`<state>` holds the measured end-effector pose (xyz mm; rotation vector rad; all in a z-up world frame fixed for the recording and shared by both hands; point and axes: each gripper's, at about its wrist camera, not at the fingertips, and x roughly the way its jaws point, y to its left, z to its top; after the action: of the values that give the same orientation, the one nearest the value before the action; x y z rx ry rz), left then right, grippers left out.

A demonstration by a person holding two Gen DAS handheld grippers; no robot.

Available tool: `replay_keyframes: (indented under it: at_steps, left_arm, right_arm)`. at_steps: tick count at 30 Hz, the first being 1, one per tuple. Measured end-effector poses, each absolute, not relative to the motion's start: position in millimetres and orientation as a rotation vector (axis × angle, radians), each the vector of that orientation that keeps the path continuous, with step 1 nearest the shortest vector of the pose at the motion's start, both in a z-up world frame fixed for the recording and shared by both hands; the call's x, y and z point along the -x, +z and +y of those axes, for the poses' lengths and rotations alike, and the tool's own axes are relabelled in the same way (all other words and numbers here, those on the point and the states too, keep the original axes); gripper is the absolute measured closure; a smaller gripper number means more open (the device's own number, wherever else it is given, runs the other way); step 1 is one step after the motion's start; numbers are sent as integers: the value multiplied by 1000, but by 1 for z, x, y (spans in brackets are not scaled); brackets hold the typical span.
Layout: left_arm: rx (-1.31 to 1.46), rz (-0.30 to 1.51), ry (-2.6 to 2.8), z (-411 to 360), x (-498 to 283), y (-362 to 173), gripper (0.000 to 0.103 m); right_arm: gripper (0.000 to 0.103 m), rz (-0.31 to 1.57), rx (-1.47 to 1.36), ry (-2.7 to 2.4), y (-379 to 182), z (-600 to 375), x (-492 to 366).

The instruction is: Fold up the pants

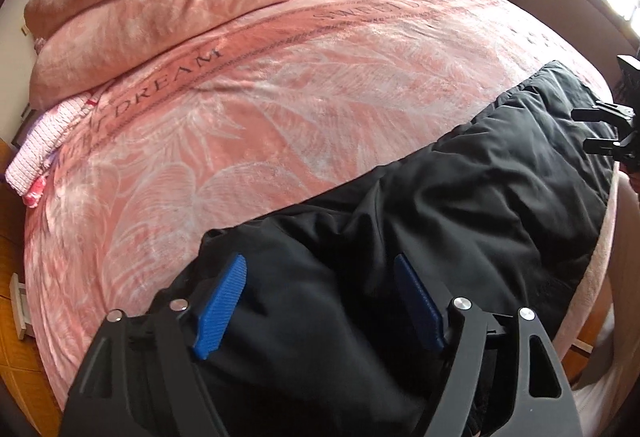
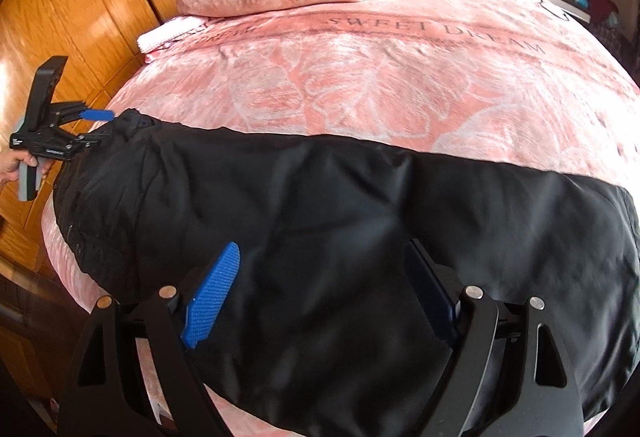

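Left end: left hand-held gripper (image 1: 320, 301) sits over one end of the black pants (image 1: 440, 197), fingers spread wide, grasping nothing. Pants lie stretched lengthwise along the near edge of the bed (image 1: 280, 97), on the pink blanket, apparently already doubled leg over leg. Right end: right hand-held gripper (image 2: 324, 297) likewise released, hovering above the cloth at the other end. Step in hand looks like the end-to-end fold, not yet started. Next move calls for each gripper to pinch its end's edge.
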<state>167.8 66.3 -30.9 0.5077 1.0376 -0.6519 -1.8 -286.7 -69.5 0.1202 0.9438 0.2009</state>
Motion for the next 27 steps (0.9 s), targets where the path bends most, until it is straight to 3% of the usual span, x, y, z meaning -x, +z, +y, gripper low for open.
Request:
replay_keyframes:
  at_steps: [6,12,14,17,19,22,27]
  left_arm:
    - [-681,1015,-552,62,-188,-46,19]
    - [-474,1150,-605,99,-229,-58,21]
    - [-427,1191,-636,101,-232,-66,44]
    - [-432,1205,-644,98,-228,-74,54]
    - [-394,1194,-629,103,-229,-71,66]
    - [-372,1156,-588,108,-223,-61,76]
    - [-389,1127,-530,109,-224,-56,80]
  right_arm:
    - [19,952,-53,223,-69,-269,-3]
    - [19,977,-56,217,-77,-266,-6]
    - [19,988,-58,217,-80,-263,-9]
    - [19,1003,-50,218,-84,-258,-13]
    - [19,1008,-39,216,-86,-255,-15]
    - [19,1013,-35,208,-87,-253,-19]
    - [19,1009,-41,211,-87,-251,-28]
